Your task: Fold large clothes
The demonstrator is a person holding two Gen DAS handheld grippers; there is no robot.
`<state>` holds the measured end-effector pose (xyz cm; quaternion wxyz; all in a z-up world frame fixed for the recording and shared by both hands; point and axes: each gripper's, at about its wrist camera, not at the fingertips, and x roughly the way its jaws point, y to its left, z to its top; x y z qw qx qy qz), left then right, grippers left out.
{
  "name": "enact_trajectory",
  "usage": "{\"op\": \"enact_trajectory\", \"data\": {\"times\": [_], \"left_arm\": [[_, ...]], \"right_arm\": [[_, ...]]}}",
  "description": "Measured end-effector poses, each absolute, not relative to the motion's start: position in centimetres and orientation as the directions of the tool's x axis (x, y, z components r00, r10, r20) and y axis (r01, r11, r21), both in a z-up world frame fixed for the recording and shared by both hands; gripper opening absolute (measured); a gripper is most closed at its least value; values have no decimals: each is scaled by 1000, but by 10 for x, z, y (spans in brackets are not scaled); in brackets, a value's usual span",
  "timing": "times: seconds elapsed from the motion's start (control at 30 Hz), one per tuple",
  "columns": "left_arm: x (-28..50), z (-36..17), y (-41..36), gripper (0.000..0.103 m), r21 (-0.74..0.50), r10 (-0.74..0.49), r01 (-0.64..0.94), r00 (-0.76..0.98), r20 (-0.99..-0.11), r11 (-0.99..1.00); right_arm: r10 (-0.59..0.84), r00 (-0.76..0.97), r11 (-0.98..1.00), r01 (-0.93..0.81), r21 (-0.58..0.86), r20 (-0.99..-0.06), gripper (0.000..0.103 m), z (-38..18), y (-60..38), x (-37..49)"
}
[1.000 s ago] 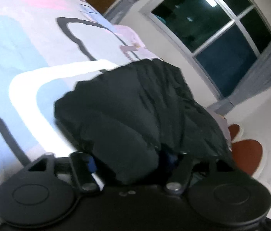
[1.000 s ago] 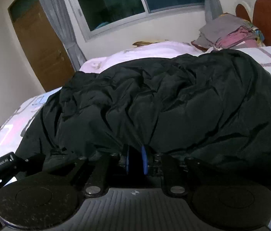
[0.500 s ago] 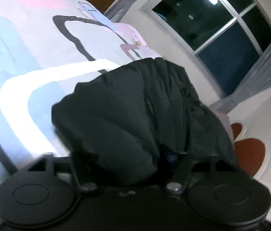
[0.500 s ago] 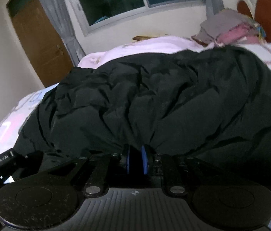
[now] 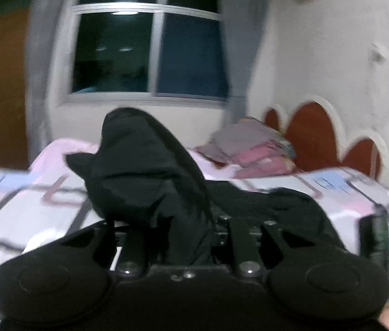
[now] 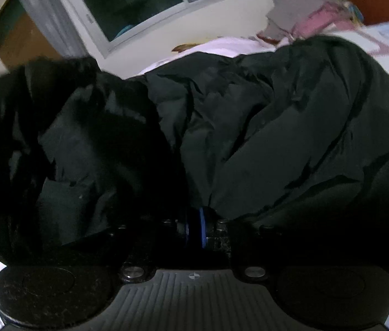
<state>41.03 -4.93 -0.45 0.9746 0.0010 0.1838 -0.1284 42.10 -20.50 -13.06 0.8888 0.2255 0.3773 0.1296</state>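
Observation:
A large black padded jacket [image 6: 277,127] lies bunched on the patterned bed sheet [image 5: 29,209]. My left gripper [image 5: 191,237] is shut on a fold of the jacket [image 5: 150,176], which stands up in a lifted hump in front of the camera and hides the fingertips. My right gripper [image 6: 196,227] is shut on the jacket's near edge, blue pads [image 6: 201,226] pinched on the cloth. The jacket fills most of the right wrist view, with a lifted dark fold [image 6: 64,127] at left.
A pile of grey and pink clothes [image 5: 252,151] sits at the bed's far side by the red scalloped headboard [image 5: 313,140]. A window [image 5: 150,47] with grey curtains and a wooden door [image 5: 1,88] are behind. The other gripper's handle [image 5: 375,237] shows at right.
My left gripper has swung up and round with its fold, now facing the window instead of down the sheet. The fold has risen at left in the right wrist view. The right gripper keeps its hold.

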Motion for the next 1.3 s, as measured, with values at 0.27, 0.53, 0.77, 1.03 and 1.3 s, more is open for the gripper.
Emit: {"op": "enact_trajectory", "data": {"times": [0.27,0.53,0.77,1.03,1.3], "left_arm": [[421,0,-117,18,-40,-399,420,825,-401,907],[429,-29,-164,18,-80,-482,510,734,-479,856],[428,-56,-196,18,-99,-512,551,675,-531,829],[437,-75,-215,18,-116,-518,564,632,-577,817],[438,-72,-221,17,-76,-473,547,636,-609,834]], "right_arm": [[366,754,797,48,603,-545,7,-116,-272,393],[267,801,790,135,597,-535,7,-103,-319,373],[140,840,788,226,573,-524,8,-86,-353,354],[145,873,784,185,593,-465,63,-64,-362,323],[261,891,761,46,647,-370,63,-49,-359,316]]}}
